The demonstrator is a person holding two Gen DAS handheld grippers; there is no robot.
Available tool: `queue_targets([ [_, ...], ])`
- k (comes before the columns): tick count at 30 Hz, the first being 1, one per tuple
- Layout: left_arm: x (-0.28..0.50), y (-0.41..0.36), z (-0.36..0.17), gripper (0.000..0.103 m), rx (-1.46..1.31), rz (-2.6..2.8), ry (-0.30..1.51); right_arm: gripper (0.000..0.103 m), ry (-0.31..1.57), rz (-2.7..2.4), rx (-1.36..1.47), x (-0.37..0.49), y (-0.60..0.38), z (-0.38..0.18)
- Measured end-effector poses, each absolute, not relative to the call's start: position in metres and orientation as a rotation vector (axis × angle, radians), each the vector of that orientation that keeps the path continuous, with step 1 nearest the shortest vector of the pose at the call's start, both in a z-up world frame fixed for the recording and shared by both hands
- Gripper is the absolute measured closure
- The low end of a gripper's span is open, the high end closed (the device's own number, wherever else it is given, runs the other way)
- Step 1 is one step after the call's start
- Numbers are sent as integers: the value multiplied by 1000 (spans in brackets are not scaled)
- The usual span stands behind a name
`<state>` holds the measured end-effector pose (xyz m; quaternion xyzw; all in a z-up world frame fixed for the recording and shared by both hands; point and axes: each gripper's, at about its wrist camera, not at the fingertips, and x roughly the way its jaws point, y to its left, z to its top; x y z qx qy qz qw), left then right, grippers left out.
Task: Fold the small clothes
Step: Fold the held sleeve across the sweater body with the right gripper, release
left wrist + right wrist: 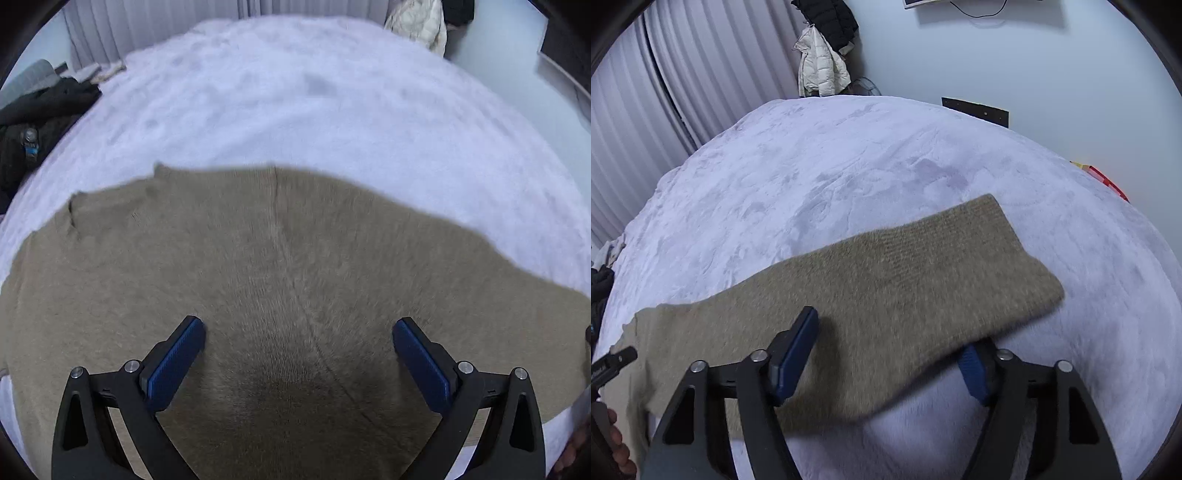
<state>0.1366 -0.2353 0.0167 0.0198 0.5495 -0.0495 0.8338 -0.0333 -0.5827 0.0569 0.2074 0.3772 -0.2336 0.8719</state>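
bed: big bed with a fuzzy pale lavender blanket, pleated curtains behind it, a white puffer jacket hanging in the corner
sweater: tan fuzzy knit sweater spread flat on the near part of the blanket, seam running up the middle of the body in the left wrist view
sleeve: one sleeve stretches out to the right over the blanket, ribbed cuff at its far end
left gripper: wide open, hovering right over the sweater body, holding nothing
right gripper: spread wide too, left finger over the sleeve, right finger partly tucked under its near edge, not clamped on it
side stuff: dark clothes piled off the left edge of the bed
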Motion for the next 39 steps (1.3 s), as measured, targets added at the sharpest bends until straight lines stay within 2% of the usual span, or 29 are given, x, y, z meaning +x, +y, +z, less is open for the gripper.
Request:
queue_targets([
  [1,135,-238,6,0,67,-102,1147,59,787,-517,435,-30,-586,56],
  [2,131,-242,5,0,89,-98,1094,80,786,-526,453,-27,-590,57],
  [3,127,-246,5,0,116,-89,1060,94,780,-505,483,-26,-594,58],
  [4,125,-249,3,0,132,-81,1049,96,775,-479,506,-26,-596,58],
  [8,129,-244,5,0,97,-108,1066,97,746,-502,399,-28,-577,79],
  [12,118,-226,19,0,-8,-154,1041,97,646,-478,269,-32,-538,131],
  [17,102,-234,15,0,140,-176,1108,97,556,-416,129,-25,-478,189],
  [21,74,-202,35,0,14,-319,1129,97,526,-399,76,-18,-438,216],
  [25,50,-140,55,0,-84,-299,1047,97,514,-361,20,-13,-390,230],
  [32,47,30,56,0,-309,-96,997,97,465,-161,-110,6,-246,254],
  [35,30,102,57,0,-397,-2,955,97,484,-61,-143,22,-176,238],
  [39,10,161,53,0,-409,81,942,97,565,35,-188,43,-88,191],
])
